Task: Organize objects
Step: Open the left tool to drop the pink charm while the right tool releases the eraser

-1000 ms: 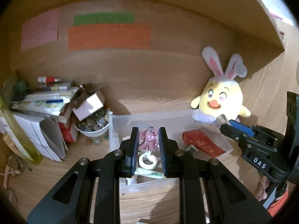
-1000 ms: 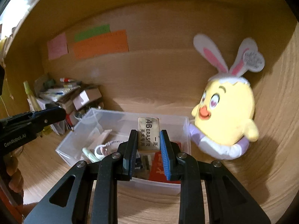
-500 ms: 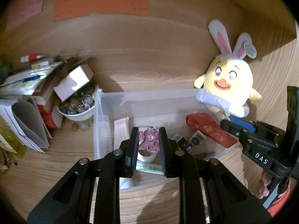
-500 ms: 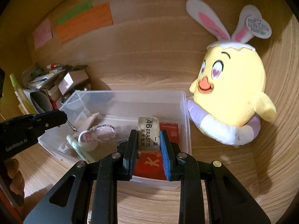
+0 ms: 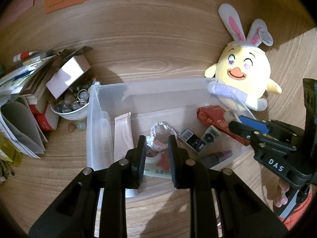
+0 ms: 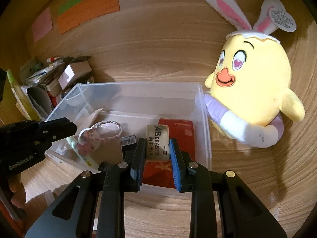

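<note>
**Open bin top, crowded sides**

The clear bin (image 6: 204,119) is open from above, its floor cluttered. A plush chick (image 6: 251,87) presses against its right wall; a bowl of beads (image 5: 71,107) and stacked papers (image 5: 21,91) crowd its left. Bare table (image 6: 158,204) lies in front.

A home desk nook: plush chick (image 6: 251,83), sticky notes (image 6: 87,10), stationery clutter (image 5: 25,83).

The plush chick (image 6: 251,83) was yellow with pink-lined white ears and a lilac collar. The eraser (image 6: 158,142) was grey-white with black lettering. The bin (image 6: 138,91) was clear; a red packet (image 6: 178,130) lay inside. Orange, green and pink notes (image 6: 87,10) marked the wood-grain wall.
</note>
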Tool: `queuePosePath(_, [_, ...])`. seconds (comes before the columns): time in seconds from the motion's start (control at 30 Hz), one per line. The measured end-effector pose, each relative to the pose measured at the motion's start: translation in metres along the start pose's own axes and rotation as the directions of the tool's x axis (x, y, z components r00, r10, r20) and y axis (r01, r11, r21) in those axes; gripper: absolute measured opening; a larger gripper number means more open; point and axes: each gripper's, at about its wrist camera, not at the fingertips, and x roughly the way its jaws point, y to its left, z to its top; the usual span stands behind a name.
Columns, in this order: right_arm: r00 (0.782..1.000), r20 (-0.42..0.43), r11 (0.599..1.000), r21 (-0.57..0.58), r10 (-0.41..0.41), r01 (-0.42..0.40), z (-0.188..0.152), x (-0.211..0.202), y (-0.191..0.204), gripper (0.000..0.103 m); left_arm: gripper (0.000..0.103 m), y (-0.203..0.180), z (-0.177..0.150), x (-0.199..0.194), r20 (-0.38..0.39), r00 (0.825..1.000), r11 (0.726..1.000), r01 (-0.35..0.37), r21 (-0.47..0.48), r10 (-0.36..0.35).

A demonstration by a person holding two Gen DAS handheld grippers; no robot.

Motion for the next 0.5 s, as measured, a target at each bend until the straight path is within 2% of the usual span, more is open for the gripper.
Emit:
queuePosePath(0.1, [1.000, -0.004, 1.000, -0.003, 0.000, 0.000, 0.000, 0.001, 0.002, 0.022, 0.021, -0.003, 0.000, -0.003, 0.004, 1.000, 1.000, 0.001, 0.012, -0.001])
queuePosePath(0.27, [1.000, -0.014, 1.000, 0.001, 0.010, -0.010, 0.000, 0.001, 0.001, 0.023, 0.041, -0.009, 0.001, -0.014, 0.028, 1.000, 1.000, 0.004, 0.029, -0.005])
queuePosePath(0.4, [0.999, -0.017, 0.999, 0.012, 0.035, -0.035, 0.000, -0.002, 0.000, 0.039, 0.053, -0.013, 0.001, -0.027, 0.064, 0.998, 0.999, -0.008, 0.045, 0.006])
queuePosePath(0.5, [0.999, 0.015, 1.000, 0.000, 0.028, -0.028, 0.001, -0.013, 0.004, 0.046, 0.060, -0.015, 0.001, -0.037, 0.090, 0.996, 0.998, -0.020, 0.053, 0.015])
